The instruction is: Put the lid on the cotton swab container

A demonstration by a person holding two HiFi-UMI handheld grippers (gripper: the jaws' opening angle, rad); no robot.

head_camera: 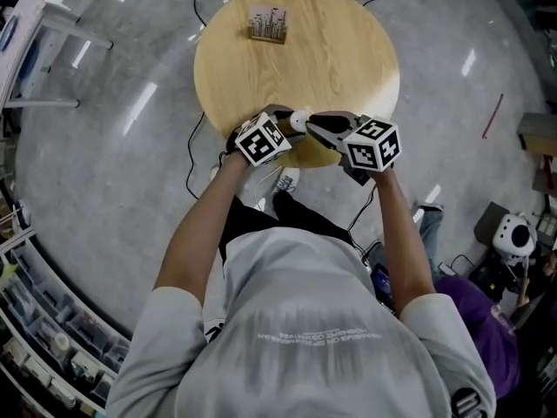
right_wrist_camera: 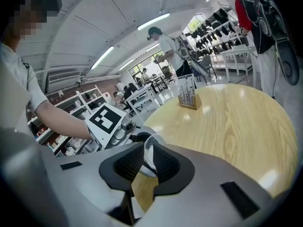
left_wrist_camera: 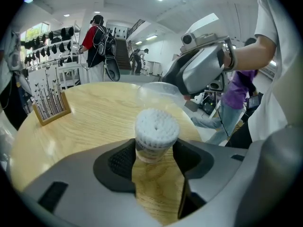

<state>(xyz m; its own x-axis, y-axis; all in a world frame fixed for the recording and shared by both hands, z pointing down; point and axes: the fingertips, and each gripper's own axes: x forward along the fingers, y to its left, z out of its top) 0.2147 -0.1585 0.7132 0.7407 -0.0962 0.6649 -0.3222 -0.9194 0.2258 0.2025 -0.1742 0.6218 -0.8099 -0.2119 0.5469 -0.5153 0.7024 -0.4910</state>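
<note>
The cotton swab container (left_wrist_camera: 156, 135) is a small clear tub packed with white swab tips. It stands at the near edge of the round wooden table (head_camera: 331, 50), and my left gripper (left_wrist_camera: 154, 161) is shut on its sides. In the head view the container (head_camera: 298, 120) shows as a white spot between the two grippers. My right gripper (right_wrist_camera: 146, 162) is shut on the clear lid (right_wrist_camera: 149, 151), held edge-on between the pads. The left gripper view shows that lid (left_wrist_camera: 160, 91) hanging just behind and above the container, under the right gripper (left_wrist_camera: 201, 72).
A small wooden stand of thin sticks (head_camera: 268, 24) sits at the table's far side. Cables trail on the grey floor around the table. A person in red (left_wrist_camera: 97, 41) stands beyond the table by racks, and shelves line the left wall.
</note>
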